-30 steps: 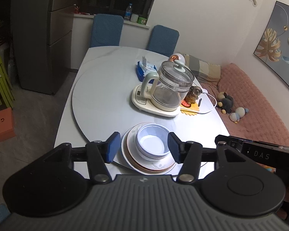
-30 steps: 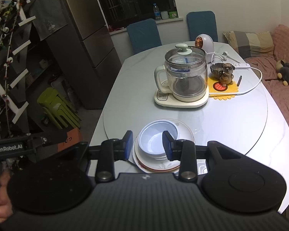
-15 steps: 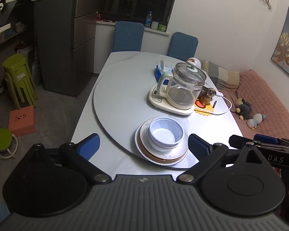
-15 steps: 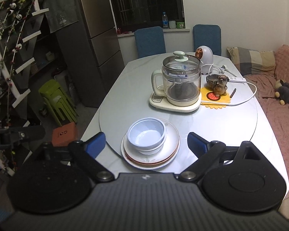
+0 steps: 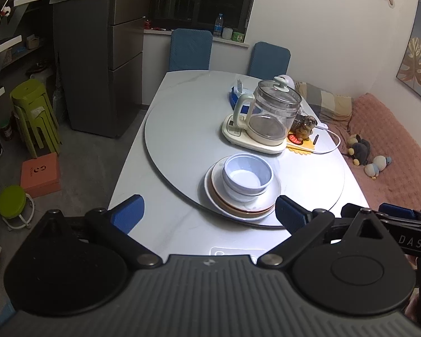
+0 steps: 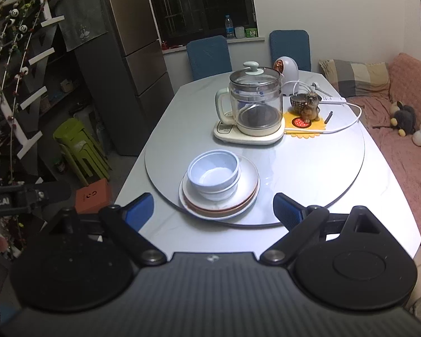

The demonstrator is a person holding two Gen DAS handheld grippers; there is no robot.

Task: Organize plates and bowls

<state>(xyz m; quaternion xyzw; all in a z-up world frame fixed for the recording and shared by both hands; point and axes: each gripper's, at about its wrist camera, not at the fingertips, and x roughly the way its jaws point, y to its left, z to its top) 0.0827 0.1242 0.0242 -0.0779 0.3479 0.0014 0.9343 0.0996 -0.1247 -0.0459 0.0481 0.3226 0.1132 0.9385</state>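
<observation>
- White bench (image 5: 182, 118) with a round turntable (image 5: 188, 140) fills the room's middle; blue chairs (image 5: 190, 49) stand behind it.
- Plates (image 5: 242, 207) are stacked at the turntable's near edge, a brownish one between white ones.
- Two pale blue bowls (image 5: 247, 175) are nested on the plates; the top bowl looks empty.
- Glass kettle (image 5: 272, 112) sits on its base further back, lid on.
- Left tool (image 5: 209, 214) is spread wide, holding nothing, short of the plates.
- Right tool (image 6: 213, 210) likewise: apart, empty.
</observation>
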